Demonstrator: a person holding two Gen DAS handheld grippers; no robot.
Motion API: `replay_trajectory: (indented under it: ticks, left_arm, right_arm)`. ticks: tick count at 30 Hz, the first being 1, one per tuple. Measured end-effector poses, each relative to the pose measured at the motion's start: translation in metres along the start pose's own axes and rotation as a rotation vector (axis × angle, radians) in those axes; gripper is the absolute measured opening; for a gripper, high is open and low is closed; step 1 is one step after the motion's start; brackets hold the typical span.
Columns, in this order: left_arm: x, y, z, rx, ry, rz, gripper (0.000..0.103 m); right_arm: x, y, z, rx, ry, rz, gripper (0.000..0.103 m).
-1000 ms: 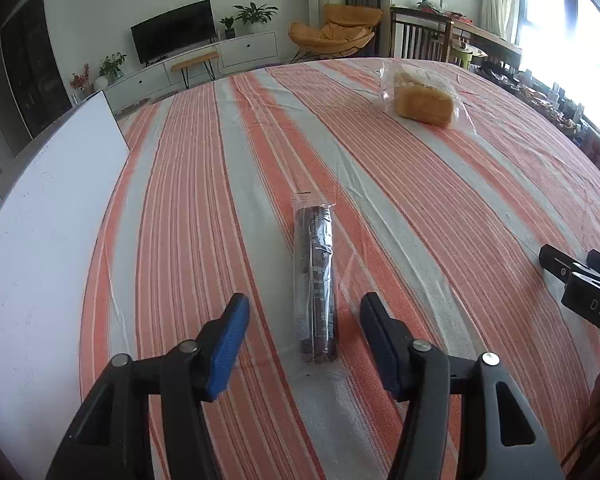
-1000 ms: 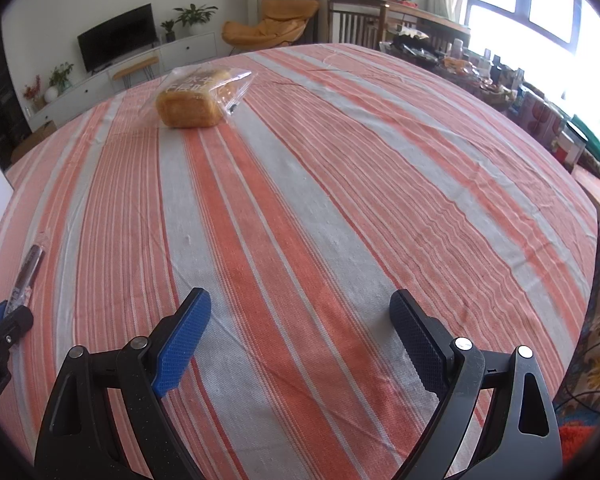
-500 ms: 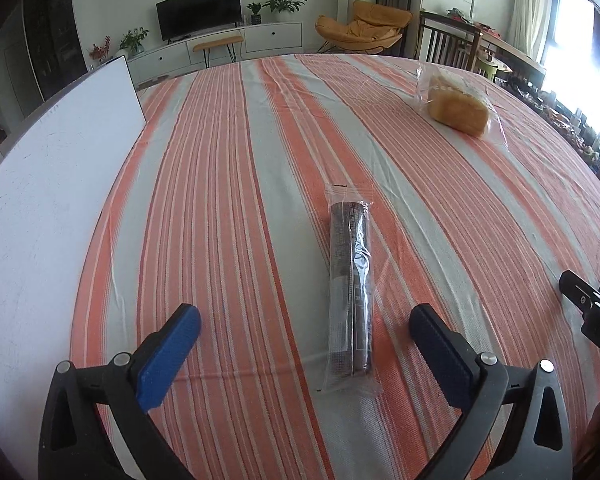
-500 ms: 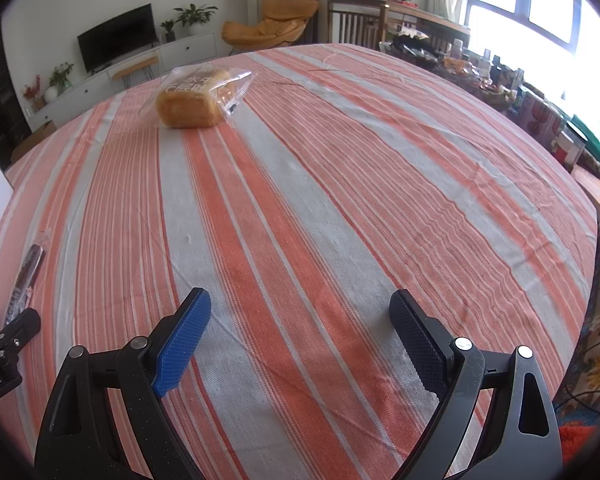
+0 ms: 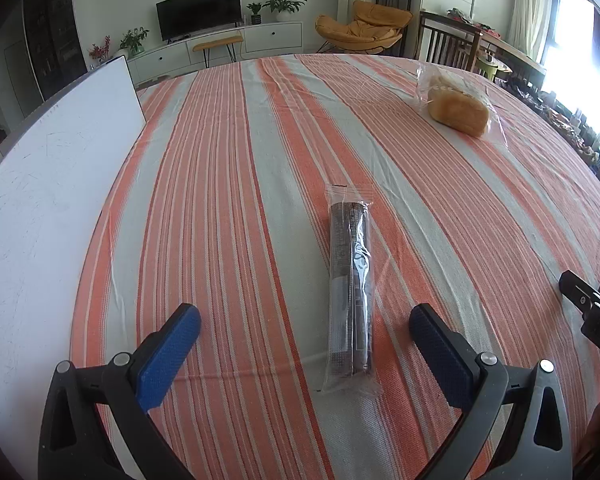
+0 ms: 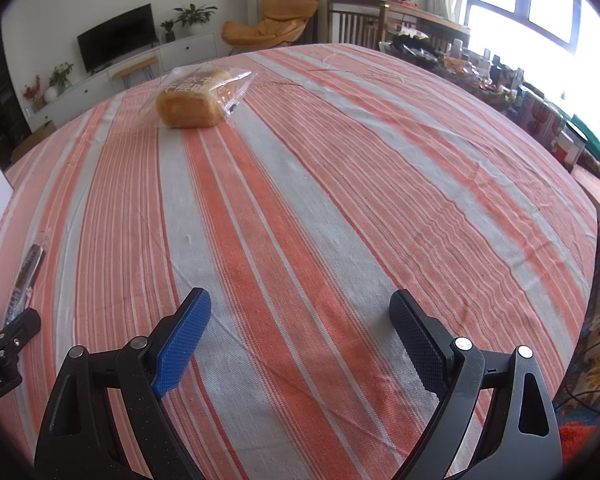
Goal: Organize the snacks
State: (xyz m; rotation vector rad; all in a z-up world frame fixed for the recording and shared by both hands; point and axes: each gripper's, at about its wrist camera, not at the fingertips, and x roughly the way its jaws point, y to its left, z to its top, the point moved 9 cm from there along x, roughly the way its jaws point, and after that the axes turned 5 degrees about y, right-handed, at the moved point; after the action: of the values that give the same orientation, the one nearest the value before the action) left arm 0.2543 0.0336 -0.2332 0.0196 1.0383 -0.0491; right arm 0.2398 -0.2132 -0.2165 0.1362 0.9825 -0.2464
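A long dark snack roll in clear wrap [image 5: 350,288] lies lengthwise on the striped tablecloth [image 5: 228,184], its near end between the wide-apart fingers of my left gripper [image 5: 305,316], untouched. That gripper is open. A bagged loaf of bread [image 5: 458,110] rests at the far right of the cloth; in the right wrist view the loaf [image 6: 192,102] sits far ahead to the left. My right gripper [image 6: 300,304] hovers open over bare cloth. The snack roll [image 6: 24,276] shows at the left edge of that view.
A white board [image 5: 40,184] lies along the table's left side. The right gripper's body [image 5: 596,320] pokes in at the right edge of the left view. Cluttered goods [image 6: 480,76] line the table's far right side beyond the cloth. Chairs and a TV unit stand behind.
My left gripper's jaws have spread wide and pulled back slightly from the snack roll, which stays on the cloth. The right gripper has not moved.
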Motion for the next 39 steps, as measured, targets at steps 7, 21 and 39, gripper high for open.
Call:
replay_trajectory:
  ticks: [7, 21, 39]
  left_arm:
    - [0.000, 0.000, 0.000, 0.000, 0.000, 0.000, 0.103]
    - [0.000, 0.000, 0.000, 0.000, 0.000, 0.000, 0.103]
    - [0.000, 0.000, 0.000, 0.000, 0.000, 0.000, 0.103]
  right_arm:
    - [0.000, 0.000, 0.000, 0.000, 0.000, 0.000, 0.093]
    - [0.000, 0.000, 0.000, 0.000, 0.000, 0.000, 0.093]
    - [0.003, 0.005, 0.010, -0.048, 0.054, 0.035, 0.091]
